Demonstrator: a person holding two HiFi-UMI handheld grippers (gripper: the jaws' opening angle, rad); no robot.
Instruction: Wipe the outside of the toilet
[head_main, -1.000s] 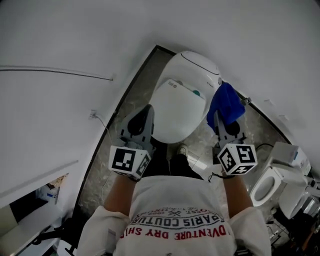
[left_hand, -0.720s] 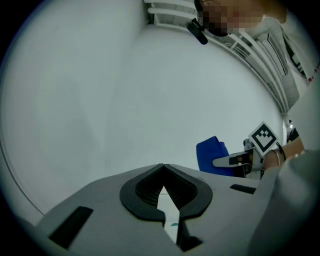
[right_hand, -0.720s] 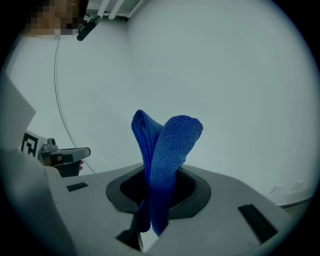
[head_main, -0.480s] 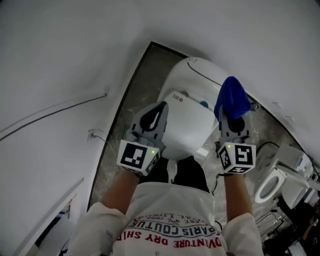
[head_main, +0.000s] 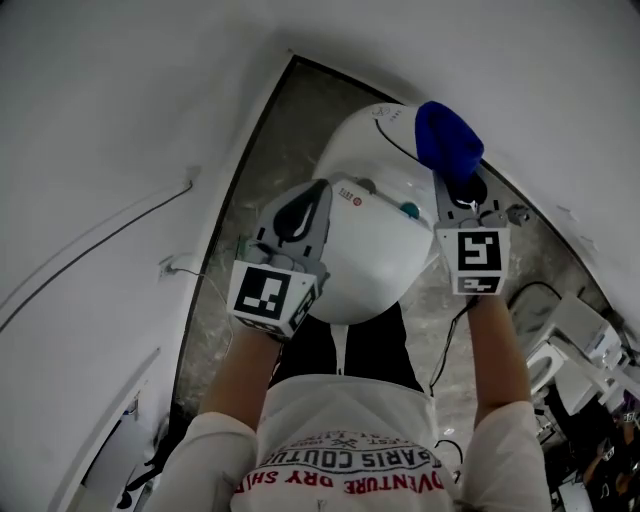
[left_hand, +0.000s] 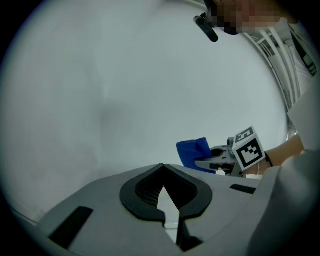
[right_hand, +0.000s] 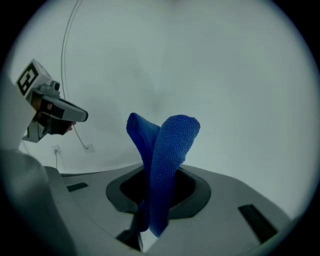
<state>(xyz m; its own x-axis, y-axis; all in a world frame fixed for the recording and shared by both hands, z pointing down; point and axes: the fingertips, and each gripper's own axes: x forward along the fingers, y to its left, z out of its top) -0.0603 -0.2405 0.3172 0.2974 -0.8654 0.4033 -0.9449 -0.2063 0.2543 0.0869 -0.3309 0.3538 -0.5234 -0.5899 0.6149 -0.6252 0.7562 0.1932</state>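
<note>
While its two jaws press together, the right gripper (right_hand: 159, 200) is clenched on a blue cloth (right_hand: 167, 160). The cloth's folded terry ends stand up out of the jaws in two lobes against a plain white wall (right_hand: 225, 75). Seen from the head, that gripper (head_main: 455, 190) is the one held farther forward. The cloth (head_main: 448, 140) is bunched over the rounded back part of the toilet (head_main: 372, 130); whether it touches the porcelain cannot be told.

The left gripper (left_hand: 162, 186) has its black-padded jaws drawn together at the tips with nothing between them, and it too faces bare wall. In the head view the left gripper (head_main: 305, 205) hangs above the left side of the toilet's lid (head_main: 375, 265).

Each gripper carries a cube with black-and-white square markers, the left cube (head_main: 265, 298) tilted and the right cube (head_main: 478, 258) nearly square to the camera. A small red mark (head_main: 352, 197) on the lid is too small to read, and a teal button (head_main: 408, 210) sits just beside it. Red print on the person's white shirt (head_main: 350, 430) runs upside down and reads in part "PARIS COUTU" and "VENTURE DRY".

The lid is down, so the bowl is covered.

Both bare forearms reach forward from white sleeves, the right forearm (head_main: 500, 350) stretched out more than the left forearm (head_main: 245, 375). Grey mottled floor (head_main: 265, 150) surrounds the toilet, and a thin cable (head_main: 110, 245) runs along the wall at left.
</note>
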